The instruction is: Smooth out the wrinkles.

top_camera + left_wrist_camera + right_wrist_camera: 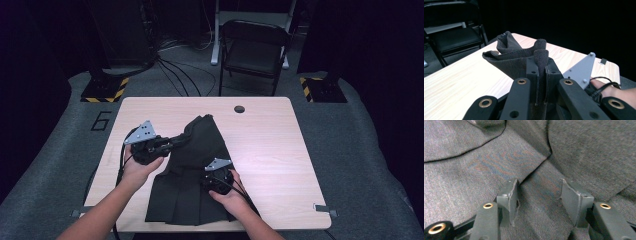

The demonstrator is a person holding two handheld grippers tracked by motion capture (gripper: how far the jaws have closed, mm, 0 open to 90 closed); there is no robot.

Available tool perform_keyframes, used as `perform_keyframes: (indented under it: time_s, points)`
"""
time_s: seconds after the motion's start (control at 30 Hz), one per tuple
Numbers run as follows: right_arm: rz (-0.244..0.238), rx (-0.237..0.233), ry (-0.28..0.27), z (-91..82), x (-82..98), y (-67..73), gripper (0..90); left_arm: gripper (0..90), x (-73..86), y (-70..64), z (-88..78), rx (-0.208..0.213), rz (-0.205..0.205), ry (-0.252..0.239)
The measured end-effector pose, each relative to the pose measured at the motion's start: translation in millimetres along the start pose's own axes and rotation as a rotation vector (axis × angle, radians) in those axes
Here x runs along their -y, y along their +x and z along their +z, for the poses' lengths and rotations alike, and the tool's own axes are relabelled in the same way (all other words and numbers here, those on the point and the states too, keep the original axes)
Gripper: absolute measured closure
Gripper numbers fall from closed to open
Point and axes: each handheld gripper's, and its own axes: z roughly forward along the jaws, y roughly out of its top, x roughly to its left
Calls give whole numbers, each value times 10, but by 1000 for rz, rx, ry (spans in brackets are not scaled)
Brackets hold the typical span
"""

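Observation:
A dark grey cloth garment (195,170) lies across the middle of the light wooden table (270,145), its far end bunched up. My left gripper (172,142) is shut on a fold of the garment's left edge; in the left gripper view the cloth (511,56) sticks up between the closed jaws of that gripper (541,68). My right gripper (216,176) rests on the garment's near right part. In the right gripper view its gripper (537,195) stands open, pressed onto the pleated cloth (499,167), with a layer edge running between the fingers.
A black folding chair (252,50) stands beyond the table's far edge, with cables on the floor beside it. A round cable hole (239,108) sits near the table's far side. Bare tabletop lies right of the garment.

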Motion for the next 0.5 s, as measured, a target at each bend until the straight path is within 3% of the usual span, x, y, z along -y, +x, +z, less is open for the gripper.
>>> perform_keyframes:
  time_s: [0.17,0.5]
  points:
    - [1,6,-10,4,8,7,465,842,84,8,-62,-2,-29,-3]
    - [-6,9,4,-3,-11,6,462,842,155,-9,-53,4,-37,-4]
